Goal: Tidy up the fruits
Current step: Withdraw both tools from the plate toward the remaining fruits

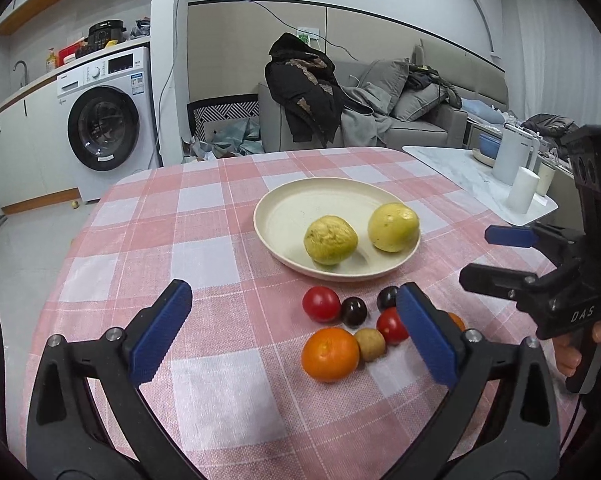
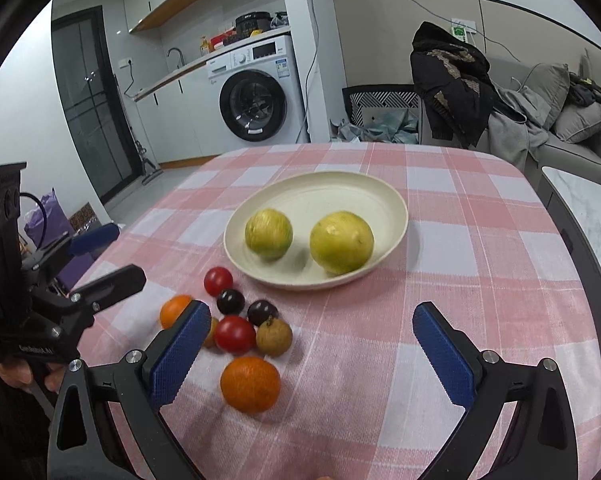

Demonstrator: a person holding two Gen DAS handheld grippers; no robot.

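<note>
- Both my grippers, left [image 1: 292, 334] and right [image 2: 306, 354], have fingers spread wide, holding nothing.
- Two yellow-green fruits [image 1: 330, 240] sit in the plate [image 1: 276, 216], frame centre.
- Small fruits [image 2: 236, 334] clustered on the surface below the plate.

**Readable text: one marking**

"DAS" in pale raised letters on the black body of the right gripper [image 1: 496, 258], seen from the left wrist view. The left gripper [image 2: 108, 254] carries a light line of print low on its body, too blurred to read. Washing machine [image 1: 106, 120] labels illegible.
</note>
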